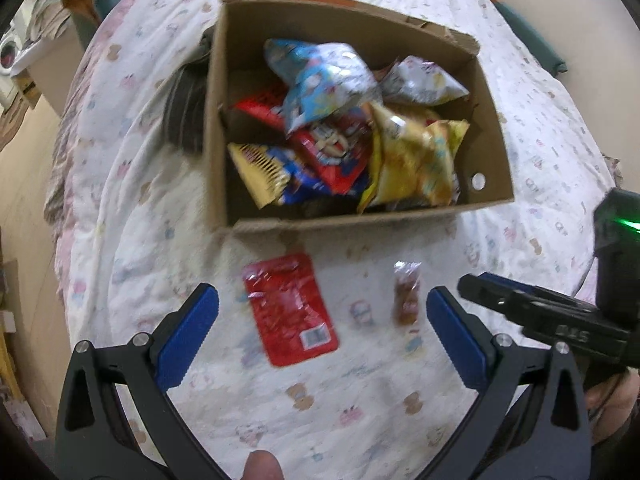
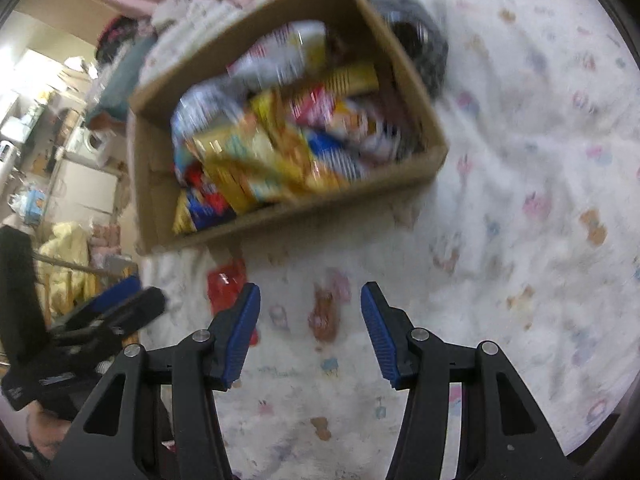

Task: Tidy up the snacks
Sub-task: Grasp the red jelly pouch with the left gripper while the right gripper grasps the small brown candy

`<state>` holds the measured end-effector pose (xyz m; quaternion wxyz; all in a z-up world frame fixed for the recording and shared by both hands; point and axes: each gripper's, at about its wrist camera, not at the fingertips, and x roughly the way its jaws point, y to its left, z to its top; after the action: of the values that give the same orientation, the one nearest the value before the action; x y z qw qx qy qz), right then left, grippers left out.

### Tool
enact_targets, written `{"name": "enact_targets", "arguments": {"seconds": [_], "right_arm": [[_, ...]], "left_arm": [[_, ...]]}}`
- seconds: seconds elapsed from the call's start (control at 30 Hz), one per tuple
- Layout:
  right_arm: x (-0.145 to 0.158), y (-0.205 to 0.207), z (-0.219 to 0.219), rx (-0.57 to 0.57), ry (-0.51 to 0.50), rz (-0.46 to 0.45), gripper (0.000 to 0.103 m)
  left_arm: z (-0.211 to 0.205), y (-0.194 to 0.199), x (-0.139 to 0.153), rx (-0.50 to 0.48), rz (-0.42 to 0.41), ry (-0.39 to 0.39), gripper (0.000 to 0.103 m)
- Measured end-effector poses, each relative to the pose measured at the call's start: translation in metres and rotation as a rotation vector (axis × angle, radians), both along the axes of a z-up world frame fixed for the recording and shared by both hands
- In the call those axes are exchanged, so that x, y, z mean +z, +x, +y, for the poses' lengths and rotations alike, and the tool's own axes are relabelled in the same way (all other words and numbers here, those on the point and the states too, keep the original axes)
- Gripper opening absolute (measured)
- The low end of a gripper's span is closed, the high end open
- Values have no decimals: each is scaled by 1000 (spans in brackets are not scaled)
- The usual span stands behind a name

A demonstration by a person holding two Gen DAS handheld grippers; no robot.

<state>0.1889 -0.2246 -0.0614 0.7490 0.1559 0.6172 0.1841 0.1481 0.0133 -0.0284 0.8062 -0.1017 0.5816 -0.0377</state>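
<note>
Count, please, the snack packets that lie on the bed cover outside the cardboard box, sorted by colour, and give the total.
Red flat packet: 1
Brown small packet: 1
Total outside the cardboard box: 2

The left gripper hangs over a bed covered by a white printed quilt, its blue-padded jaws spread wide with nothing between the pads. Below them a flat red packet lies on the quilt, and a small brown wrapped snack lies apart from it to the right. Beyond both stands an open cardboard box heaped with snack bags. The right gripper reaches in from the right edge.
</note>
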Motion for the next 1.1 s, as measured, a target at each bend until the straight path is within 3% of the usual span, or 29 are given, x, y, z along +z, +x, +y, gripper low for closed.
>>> {"name": "enact_targets", "arguments": {"seconds": [0.13, 0.23, 0.57, 0.7, 0.77, 0.93, 1.1], "right_arm": [[-24, 0, 17, 49, -48, 84, 55], [-34, 3, 29, 71, -79, 97, 55], [-78, 3, 65, 177, -281, 157, 51], [-80, -2, 71, 210, -337, 123, 30], [-79, -4, 71, 218, -336, 113, 25], [-64, -15, 76, 268, -327, 53, 23], [-45, -24, 58, 233, -264, 21, 23]], "left_arm": [[16, -14, -9, 46, 32, -4, 102], [27, -19, -14, 81, 46, -25, 102], [45, -23, -33, 134, 84, 20, 102], [44, -19, -51, 148, 134, 19, 102], [42, -17, -56, 154, 144, 1, 102], [30, -7, -70, 158, 163, -30, 102], [12, 2, -89, 145, 210, 0, 100]]}}
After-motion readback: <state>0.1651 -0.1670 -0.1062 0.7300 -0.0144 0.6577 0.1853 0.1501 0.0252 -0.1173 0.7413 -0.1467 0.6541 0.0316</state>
